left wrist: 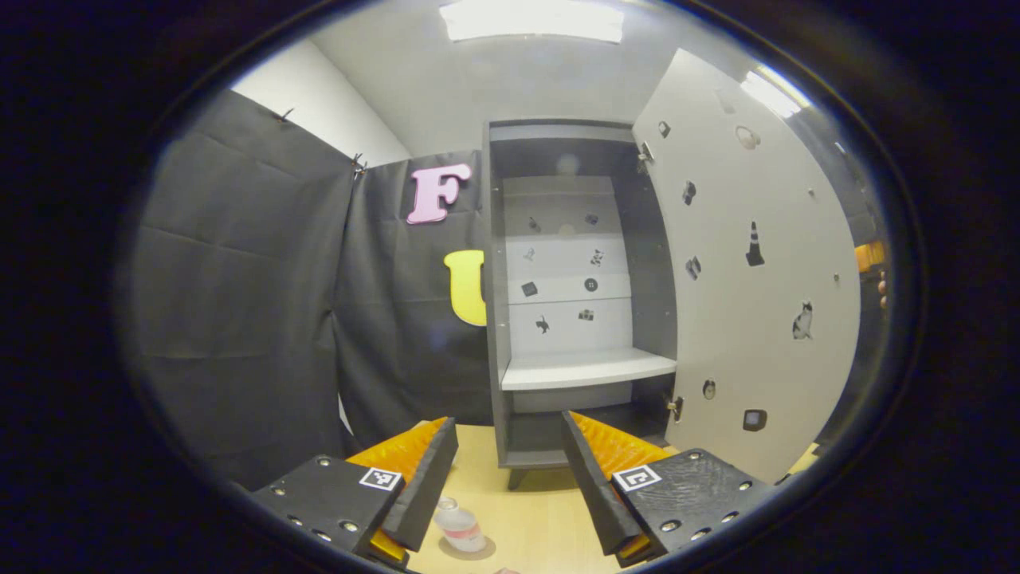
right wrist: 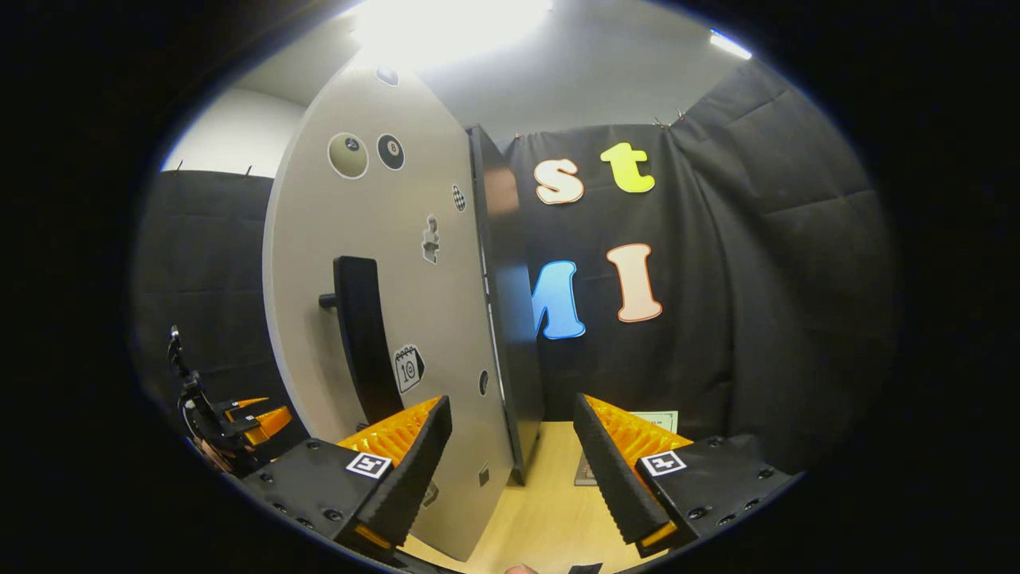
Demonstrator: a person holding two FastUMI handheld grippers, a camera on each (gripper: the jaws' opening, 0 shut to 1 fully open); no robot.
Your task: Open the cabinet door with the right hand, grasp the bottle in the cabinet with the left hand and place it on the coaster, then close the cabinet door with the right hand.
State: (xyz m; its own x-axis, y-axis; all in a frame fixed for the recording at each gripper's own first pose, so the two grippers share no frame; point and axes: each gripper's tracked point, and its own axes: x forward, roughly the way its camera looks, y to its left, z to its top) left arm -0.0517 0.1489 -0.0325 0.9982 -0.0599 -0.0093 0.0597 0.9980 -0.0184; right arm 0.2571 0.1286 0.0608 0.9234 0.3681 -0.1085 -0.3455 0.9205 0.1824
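I saw one bottle (left wrist: pixel 460 526) standing upright on its coaster (left wrist: pixel 478 548) on the worktop (left wrist: pixel 534 510), long axis vertical, cap up, near me and just below my left tool (left wrist: pixel 504 470), beside its left finger. That tool was spread wide and held nothing. Farther off stood one cabinet (left wrist: pixel 574 303), its shelf (left wrist: pixel 586 369) bare, its one door (left wrist: pixel 757 303) swung open to the right. My right tool (right wrist: pixel 510 462) gaped wide and held nothing, near the door's handle (right wrist: pixel 362 343).

cabinet door (right wrist: pixel 382 263) | ball sticker "8" (right wrist: pixel 390 151) | calendar sticker "10" (right wrist: pixel 408 367)
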